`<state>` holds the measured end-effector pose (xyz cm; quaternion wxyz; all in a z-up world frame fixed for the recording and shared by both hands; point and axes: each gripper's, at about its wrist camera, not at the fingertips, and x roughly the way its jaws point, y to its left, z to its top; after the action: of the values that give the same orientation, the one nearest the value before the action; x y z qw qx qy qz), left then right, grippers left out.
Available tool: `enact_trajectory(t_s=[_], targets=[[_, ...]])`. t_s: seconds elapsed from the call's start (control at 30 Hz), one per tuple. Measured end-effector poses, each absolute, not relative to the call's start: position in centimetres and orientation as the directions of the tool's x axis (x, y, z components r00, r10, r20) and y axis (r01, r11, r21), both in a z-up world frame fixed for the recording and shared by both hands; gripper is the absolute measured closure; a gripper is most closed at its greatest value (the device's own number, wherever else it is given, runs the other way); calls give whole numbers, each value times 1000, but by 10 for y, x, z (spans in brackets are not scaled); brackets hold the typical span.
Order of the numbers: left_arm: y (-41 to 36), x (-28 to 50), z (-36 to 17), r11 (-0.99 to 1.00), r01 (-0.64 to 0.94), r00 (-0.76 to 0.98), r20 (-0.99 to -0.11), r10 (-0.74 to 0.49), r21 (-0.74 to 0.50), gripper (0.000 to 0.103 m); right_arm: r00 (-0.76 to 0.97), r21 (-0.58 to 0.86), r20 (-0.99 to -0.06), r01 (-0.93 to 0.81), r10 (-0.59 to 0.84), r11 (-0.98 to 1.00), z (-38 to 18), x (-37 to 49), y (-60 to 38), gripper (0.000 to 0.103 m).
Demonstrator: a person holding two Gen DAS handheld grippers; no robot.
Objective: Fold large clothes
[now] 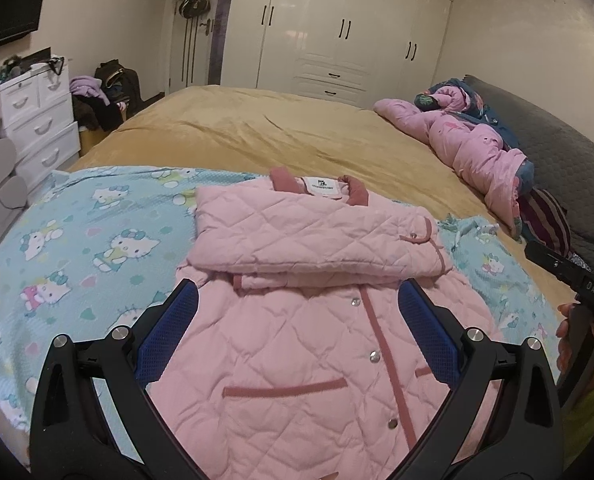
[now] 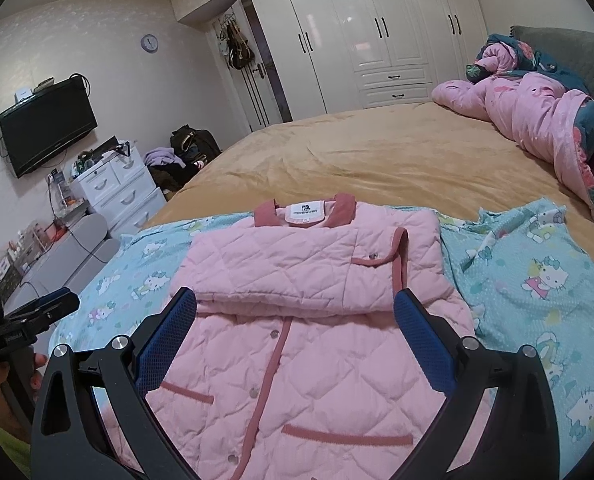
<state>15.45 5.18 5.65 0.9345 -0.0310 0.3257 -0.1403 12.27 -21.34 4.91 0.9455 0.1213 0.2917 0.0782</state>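
- Pink quilted jacket (image 1: 317, 320) with darker pink trim lies centre frame on a light blue cartoon-cat blanket (image 1: 77, 248) over the tan bed (image 1: 297, 132), its sleeve folded across the chest.
- Left hand-held gripper (image 1: 299, 312) hovers wide open, holding nothing.
- Right hand-held gripper (image 2: 297, 320) likewise gapes empty.

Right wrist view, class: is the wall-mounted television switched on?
No: the television on the wall shows a plain black screen with no picture.
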Motion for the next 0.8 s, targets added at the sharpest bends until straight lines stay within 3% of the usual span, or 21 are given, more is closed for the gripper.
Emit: enact_trajectory(t_s=[0.8], targets=[[111,94,20,977,121,728,-653,-206,-174,9,774,271,-580,-111,254,956,23,61,-210,4]])
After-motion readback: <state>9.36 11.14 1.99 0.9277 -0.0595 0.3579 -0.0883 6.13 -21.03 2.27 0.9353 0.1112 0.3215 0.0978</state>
